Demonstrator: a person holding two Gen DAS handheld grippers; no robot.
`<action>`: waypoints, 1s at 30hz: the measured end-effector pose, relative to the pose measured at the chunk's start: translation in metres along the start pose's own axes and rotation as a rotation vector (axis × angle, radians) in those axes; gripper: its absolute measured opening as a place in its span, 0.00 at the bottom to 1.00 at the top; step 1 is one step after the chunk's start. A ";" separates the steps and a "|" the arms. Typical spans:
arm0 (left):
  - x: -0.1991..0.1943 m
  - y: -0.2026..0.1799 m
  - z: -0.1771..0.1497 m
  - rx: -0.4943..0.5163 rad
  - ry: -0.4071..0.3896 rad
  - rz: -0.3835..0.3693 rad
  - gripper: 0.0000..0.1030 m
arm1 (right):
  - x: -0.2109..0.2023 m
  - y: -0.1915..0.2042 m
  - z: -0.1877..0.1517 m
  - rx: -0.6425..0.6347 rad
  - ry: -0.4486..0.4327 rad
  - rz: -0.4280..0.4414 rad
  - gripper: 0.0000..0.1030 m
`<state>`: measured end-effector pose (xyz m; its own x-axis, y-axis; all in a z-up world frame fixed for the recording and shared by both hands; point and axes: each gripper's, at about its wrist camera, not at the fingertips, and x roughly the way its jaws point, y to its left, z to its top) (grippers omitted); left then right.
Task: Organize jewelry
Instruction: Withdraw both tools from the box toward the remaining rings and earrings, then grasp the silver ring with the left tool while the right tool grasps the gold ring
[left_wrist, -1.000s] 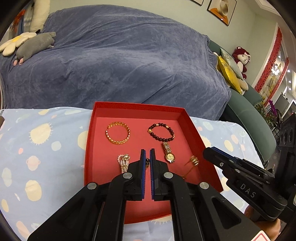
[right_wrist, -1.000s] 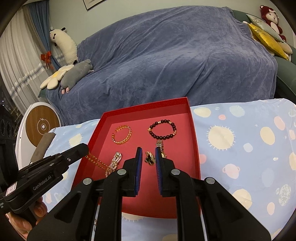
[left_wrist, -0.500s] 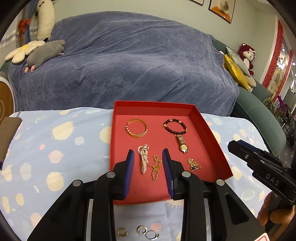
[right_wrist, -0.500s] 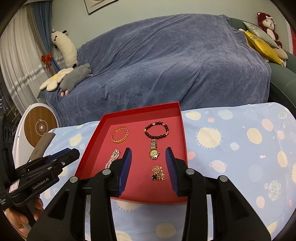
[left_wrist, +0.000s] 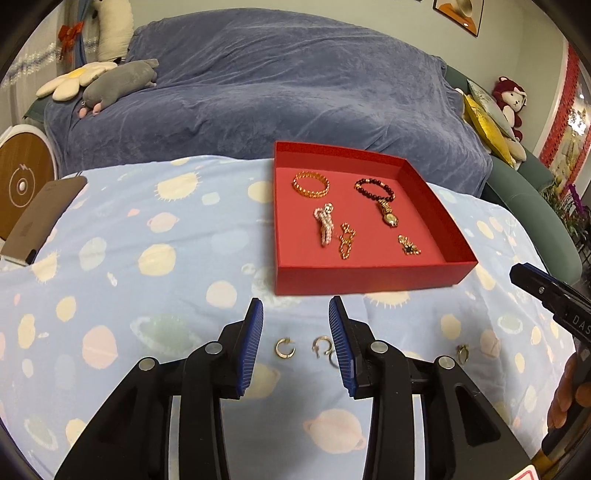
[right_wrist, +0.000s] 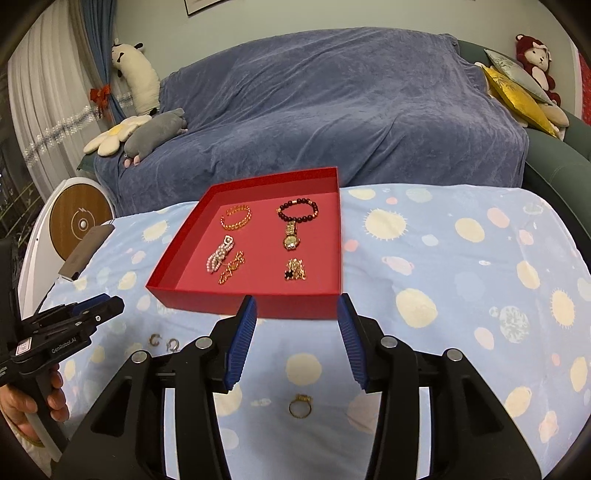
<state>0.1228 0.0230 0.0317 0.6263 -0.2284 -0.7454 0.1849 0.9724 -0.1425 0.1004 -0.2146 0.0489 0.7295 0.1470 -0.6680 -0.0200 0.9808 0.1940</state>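
A red tray (left_wrist: 369, 278) (right_wrist: 258, 306) holds a gold bangle (left_wrist: 311, 183), a dark bead bracelet (left_wrist: 373, 188), a gold watch (left_wrist: 388, 215), a pearl piece (left_wrist: 324, 229), a gold chain (left_wrist: 346, 242) and a black-and-gold piece (left_wrist: 408, 245). My left gripper (left_wrist: 295, 343) is open and empty over small hoop earrings (left_wrist: 285, 348) on the cloth in front of the tray. My right gripper (right_wrist: 297, 336) is open and empty; a gold ring (right_wrist: 300, 405) lies between its arms. The ring also shows in the left wrist view (left_wrist: 462, 352).
The table wears a pale blue cloth with suns and planets (left_wrist: 147, 258). A blue-covered sofa (left_wrist: 277, 92) stands behind it with plush toys. A brown phone-like slab (left_wrist: 40, 218) lies at the table's left edge. A round white and wood device (right_wrist: 79, 218) stands at the left.
Both grippers have opened, letting go of a gold chain and the black-and-gold piece in the tray, and pulled back off the tray to the cloth in front.
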 end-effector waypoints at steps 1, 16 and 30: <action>0.000 0.002 -0.005 -0.005 0.007 0.003 0.34 | -0.002 -0.001 -0.006 0.005 0.008 0.000 0.42; 0.015 0.012 -0.045 0.025 0.073 0.006 0.40 | 0.015 0.014 -0.053 -0.064 0.107 0.011 0.42; 0.032 -0.028 -0.048 0.063 0.103 -0.070 0.54 | 0.032 0.010 -0.067 -0.077 0.167 -0.004 0.42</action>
<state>0.1019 -0.0089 -0.0193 0.5295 -0.2864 -0.7985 0.2747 0.9485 -0.1580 0.0775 -0.1913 -0.0184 0.6064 0.1557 -0.7797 -0.0740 0.9874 0.1396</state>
